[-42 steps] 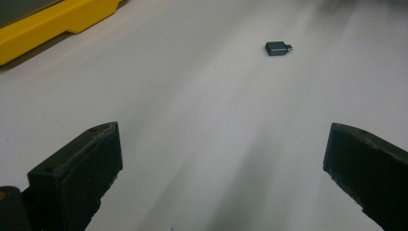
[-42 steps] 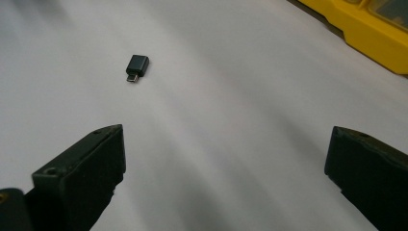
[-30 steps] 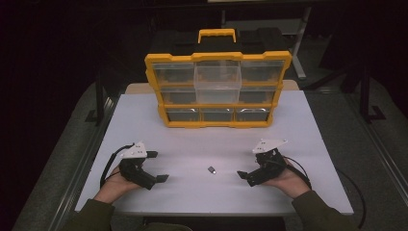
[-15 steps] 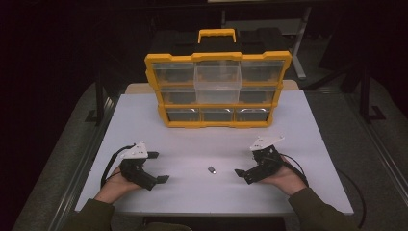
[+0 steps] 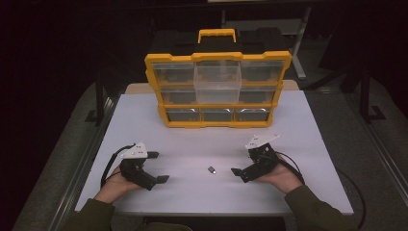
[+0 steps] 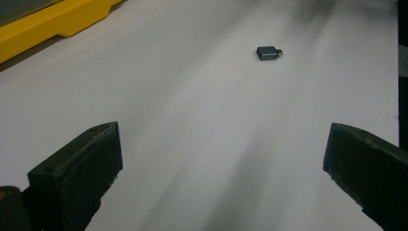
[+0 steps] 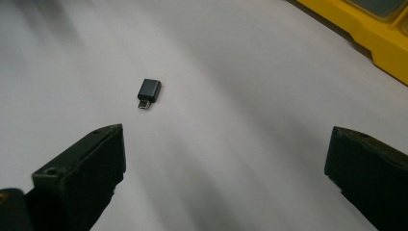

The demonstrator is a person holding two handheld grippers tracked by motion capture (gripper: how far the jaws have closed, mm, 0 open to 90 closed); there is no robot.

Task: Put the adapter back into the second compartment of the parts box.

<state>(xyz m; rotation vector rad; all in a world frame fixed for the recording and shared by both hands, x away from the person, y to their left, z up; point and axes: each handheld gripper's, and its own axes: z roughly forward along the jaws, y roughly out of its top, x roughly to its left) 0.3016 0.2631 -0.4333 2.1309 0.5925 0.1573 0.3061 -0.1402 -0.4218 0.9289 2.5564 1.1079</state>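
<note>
So at this point I had both grippers resting low on the white table (image 5: pixel 308 120), one in each lower corner of the high view. The left gripper (image 5: pixel 156 167) sat lower left, its jaws spread wide with nothing between them. Same story for the right gripper (image 5: pixel 240 172) at lower right: jaws wide apart, gripping nothing.

The little dark adapter (image 5: pixel 211 169) lay flat on the table just below the middle of the high view, between the two grippers and nearer the right one, touching neither. In the left gripper view it showed up in the upper right (image 6: pixel 268 52), well ahead of the jaws. In the right gripper view it sat left of centre (image 7: pixel 148 92), plug end towards the camera, a bit ahead of the left-hand jaw.

The yellow organizer box (image 5: pixel 218 89) stood upright at the far side of the table, top centre of the high view, one clear drawer (image 5: pixel 217 83) sticking out in the middle.
</note>
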